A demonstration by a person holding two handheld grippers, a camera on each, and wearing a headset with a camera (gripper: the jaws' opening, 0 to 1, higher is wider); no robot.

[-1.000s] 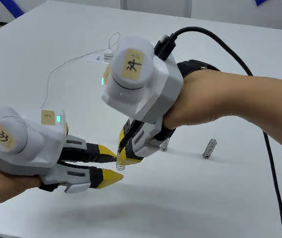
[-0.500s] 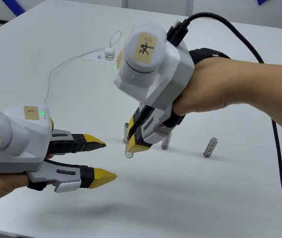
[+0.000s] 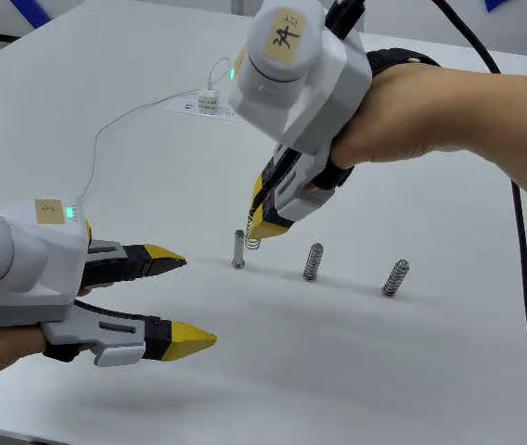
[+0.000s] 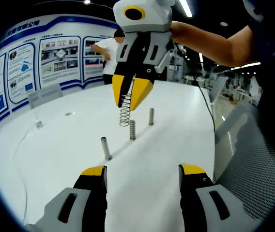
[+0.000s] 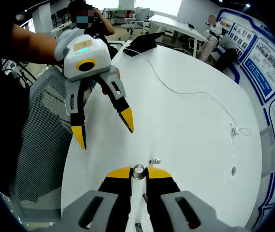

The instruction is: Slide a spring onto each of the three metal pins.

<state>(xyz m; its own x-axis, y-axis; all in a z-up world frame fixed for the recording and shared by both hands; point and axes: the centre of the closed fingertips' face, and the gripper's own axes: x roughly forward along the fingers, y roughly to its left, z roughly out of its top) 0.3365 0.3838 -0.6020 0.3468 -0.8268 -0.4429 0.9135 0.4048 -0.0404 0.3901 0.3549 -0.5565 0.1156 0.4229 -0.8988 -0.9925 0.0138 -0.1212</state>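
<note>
Three pins (image 3: pixel 237 248) — two wear springs (image 3: pixel 313 261); right tool (image 3: pixel 260 228) grips third spring (image 4: pixel 124 115).

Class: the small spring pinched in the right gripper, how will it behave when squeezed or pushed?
The spring is thin open coil, so it probably squashes or bends rather than staying stiff. It hangs from the right gripper by its top alone, suggesting it is very light. Round and narrow, it would likely roll if dropped on the smooth table.
</note>
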